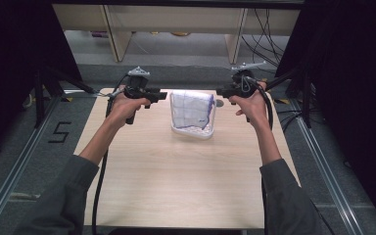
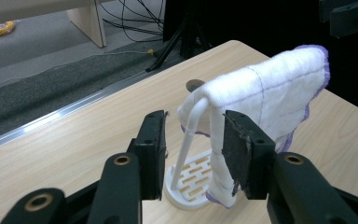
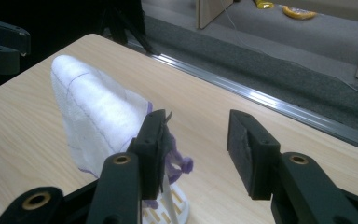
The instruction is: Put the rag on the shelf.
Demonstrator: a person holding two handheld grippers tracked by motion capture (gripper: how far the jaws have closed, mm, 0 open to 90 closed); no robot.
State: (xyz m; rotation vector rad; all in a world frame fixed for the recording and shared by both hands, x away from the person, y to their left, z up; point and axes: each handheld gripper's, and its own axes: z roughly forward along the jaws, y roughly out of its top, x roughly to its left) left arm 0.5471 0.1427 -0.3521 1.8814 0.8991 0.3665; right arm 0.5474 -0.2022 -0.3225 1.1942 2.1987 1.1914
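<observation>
1. A white cloth (image 1: 192, 108) with thin purple grid lines and a purple stitched edge hangs over a small white rack (image 1: 196, 131) on the far middle of the desk (image 1: 176, 181).
2. The rack has a round slotted base (image 2: 191, 179) and a curved white hoop (image 2: 192, 126) rising from it; the cloth drapes over the top of the hoop and falls down both sides like a tent.
3. In my left gripper view the cloth's top sits tilted, higher at the far end, and one fold drops to the base beside the hoop.
4. In my right gripper view the cloth (image 3: 95, 116) narrows to a rounded peak, and a bunched purple corner (image 3: 179, 163) hangs low near the base.
5. My left gripper (image 1: 152, 95) is held just left of the cloth, jaws spread, with the hoop and hanging fold seen between them, not pinched.
6. My right gripper (image 1: 225, 90) is held just right of the cloth, jaws spread and empty.
7. A small dark round spot (image 1: 219, 103) lies on the desk beside the rack.
</observation>
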